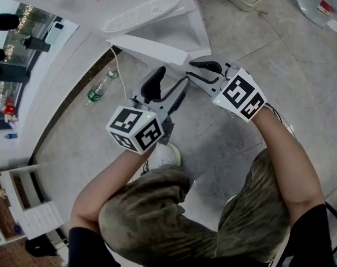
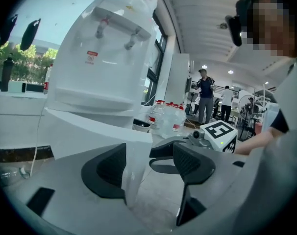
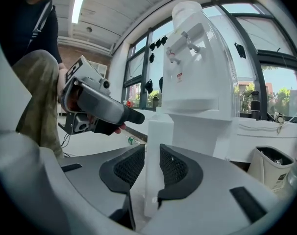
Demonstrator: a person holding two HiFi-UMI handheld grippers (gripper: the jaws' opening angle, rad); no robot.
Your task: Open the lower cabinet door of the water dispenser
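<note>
- Right gripper (image 3: 152,169): clenched on the upright free edge of the lower cabinet door (image 3: 154,131).
- Left gripper (image 2: 149,166): released, with the door's edge between its jaws, by the left one.
- Water dispenser (image 3: 197,77): directly ahead.

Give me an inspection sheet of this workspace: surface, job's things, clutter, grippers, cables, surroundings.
Surface: tiled floor.
Job's things: white water dispenser; its lower cabinet door stands out from the front, partly open.
Clutter: plastic bottle lying on the floor; white bin beside the dispenser.
Grippers: right gripper shut on the door's edge; left gripper open, door edge between its jaws.
Cables: white cable trailing to the floor.
Surroundings: water jugs; people standing behind.
</note>
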